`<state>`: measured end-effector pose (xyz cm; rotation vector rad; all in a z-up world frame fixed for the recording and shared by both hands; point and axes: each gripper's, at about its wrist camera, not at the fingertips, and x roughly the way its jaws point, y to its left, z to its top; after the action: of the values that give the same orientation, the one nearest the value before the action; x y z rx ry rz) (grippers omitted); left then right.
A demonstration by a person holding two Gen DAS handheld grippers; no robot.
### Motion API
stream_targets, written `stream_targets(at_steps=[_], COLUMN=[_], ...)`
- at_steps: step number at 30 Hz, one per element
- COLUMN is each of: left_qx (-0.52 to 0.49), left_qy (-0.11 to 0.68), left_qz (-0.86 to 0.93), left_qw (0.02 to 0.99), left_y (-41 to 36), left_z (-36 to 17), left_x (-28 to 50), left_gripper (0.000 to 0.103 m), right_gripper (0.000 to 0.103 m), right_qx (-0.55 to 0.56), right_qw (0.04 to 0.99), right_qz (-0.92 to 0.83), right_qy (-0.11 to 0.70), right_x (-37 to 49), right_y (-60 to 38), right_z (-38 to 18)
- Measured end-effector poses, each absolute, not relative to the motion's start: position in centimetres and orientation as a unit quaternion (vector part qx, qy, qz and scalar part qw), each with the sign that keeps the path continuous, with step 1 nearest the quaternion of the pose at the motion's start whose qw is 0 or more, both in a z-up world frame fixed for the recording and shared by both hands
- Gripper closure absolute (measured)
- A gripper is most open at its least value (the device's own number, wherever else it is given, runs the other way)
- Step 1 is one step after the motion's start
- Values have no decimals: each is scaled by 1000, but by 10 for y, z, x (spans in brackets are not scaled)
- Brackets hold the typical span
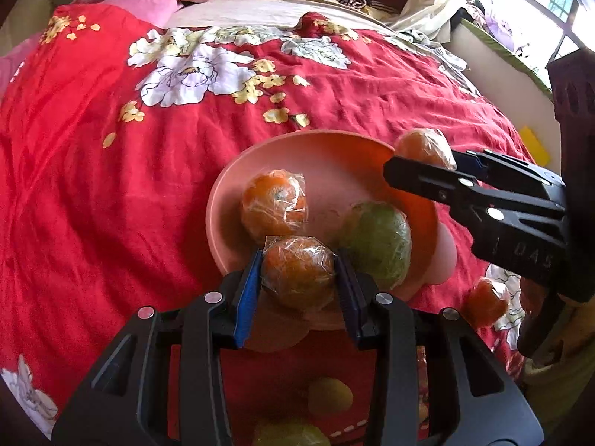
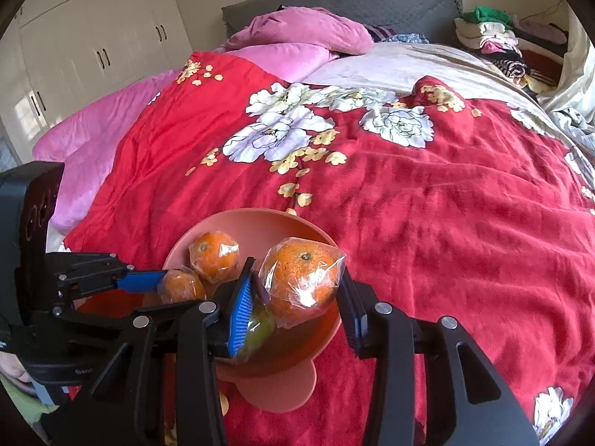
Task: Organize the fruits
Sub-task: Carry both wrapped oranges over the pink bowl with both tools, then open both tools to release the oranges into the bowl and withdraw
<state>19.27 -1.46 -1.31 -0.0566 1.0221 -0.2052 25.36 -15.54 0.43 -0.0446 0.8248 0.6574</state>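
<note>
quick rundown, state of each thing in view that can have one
left tool: shut on a wrapped orange
right tool: shut on a larger wrapped orange
pink bowl: upright on the red bedspread
green fruit: wrapped, in bowl

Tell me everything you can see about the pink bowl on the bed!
The pink bowl is round and smooth, plastic-looking, with a wide lip and rounded tabs sticking out of its rim. It sits upright on the red flowered bedspread. Inside lie a wrapped orange and a wrapped green fruit. The left gripper holds another wrapped orange over its near rim, and the right gripper holds one over its far side.
</note>
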Motion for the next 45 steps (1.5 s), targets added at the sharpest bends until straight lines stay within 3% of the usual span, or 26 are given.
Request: stream_targets(at_steps=[39, 45], left_qx=[-24, -28], left_qy=[485, 482], left_qz=[-103, -97], left_qw=[868, 871], left_y=[-16, -14], left_z=[-11, -8], left_x=[191, 189], left_gripper=[72, 69], right_gripper=[61, 56], right_qx=[-32, -33], right_qw=[859, 865], right_qz=[316, 316], right_qy=[401, 388], right_x=[260, 256], right_y=[-142, -147], right_z=[-4, 2])
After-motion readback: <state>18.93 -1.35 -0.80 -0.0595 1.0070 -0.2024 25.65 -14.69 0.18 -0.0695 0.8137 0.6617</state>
